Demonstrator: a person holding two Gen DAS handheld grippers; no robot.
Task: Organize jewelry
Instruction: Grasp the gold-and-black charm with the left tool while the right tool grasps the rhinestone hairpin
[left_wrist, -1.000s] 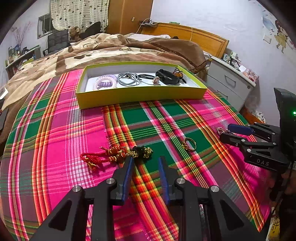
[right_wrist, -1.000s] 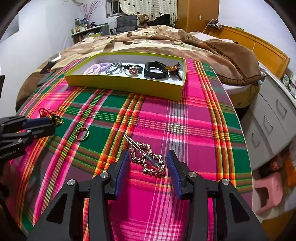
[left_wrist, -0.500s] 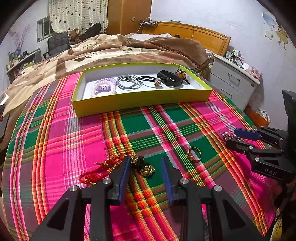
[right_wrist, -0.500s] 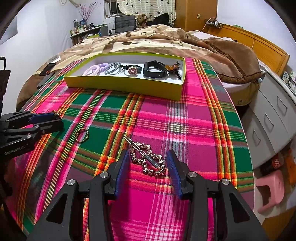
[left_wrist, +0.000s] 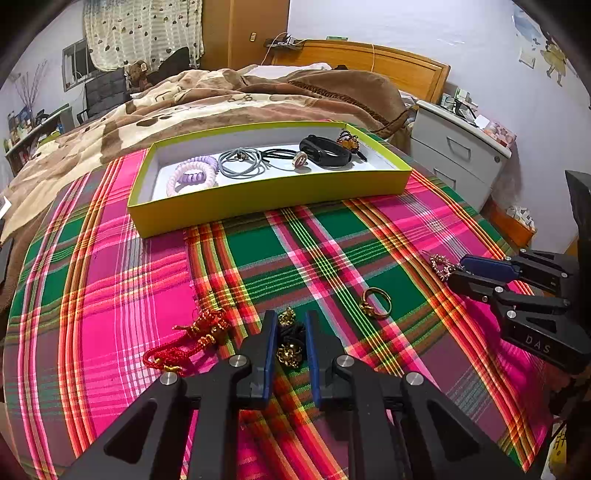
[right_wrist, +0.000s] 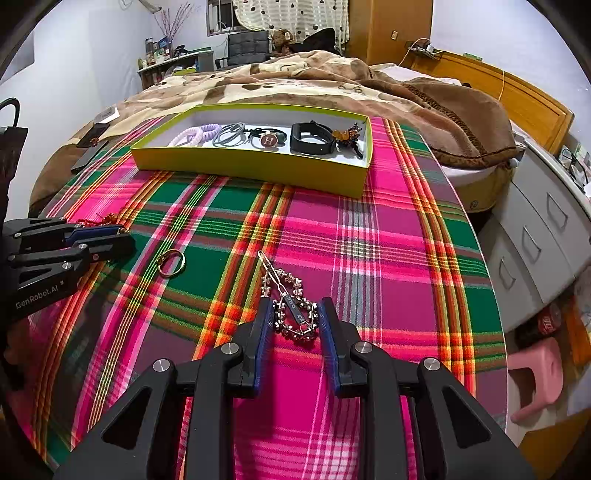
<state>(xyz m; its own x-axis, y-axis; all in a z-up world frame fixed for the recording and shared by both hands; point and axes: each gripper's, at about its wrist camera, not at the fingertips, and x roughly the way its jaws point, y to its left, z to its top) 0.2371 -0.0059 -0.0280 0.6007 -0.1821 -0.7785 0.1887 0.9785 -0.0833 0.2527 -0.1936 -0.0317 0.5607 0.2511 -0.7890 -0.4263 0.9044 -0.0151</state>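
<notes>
My left gripper (left_wrist: 290, 323) is open, its fingers on either side of the black-and-gold end (left_wrist: 288, 339) of a red knotted charm (left_wrist: 188, 341) on the plaid cloth. My right gripper (right_wrist: 295, 312) is open around a silver rhinestone hair clip (right_wrist: 291, 310). A gold ring (left_wrist: 375, 302) lies between the two grippers; it also shows in the right wrist view (right_wrist: 171, 262). The yellow-green tray (left_wrist: 258, 199) at the far side holds purple coil ties (left_wrist: 190, 173), grey hair ties (left_wrist: 240, 162), an H charm, a black band (left_wrist: 325, 151) and an amber piece.
The plaid cloth covers a round table (right_wrist: 388, 229) that drops off at the right. A bed with a brown blanket (left_wrist: 221, 99) lies behind the tray. White drawers (right_wrist: 535, 240) stand at the right, with a pink stool (right_wrist: 535, 376) below.
My left gripper has moved forward and down until its fingers straddle the charm's black-and-gold end, and its gap has narrowed. My right gripper has stayed around the hair clip.
</notes>
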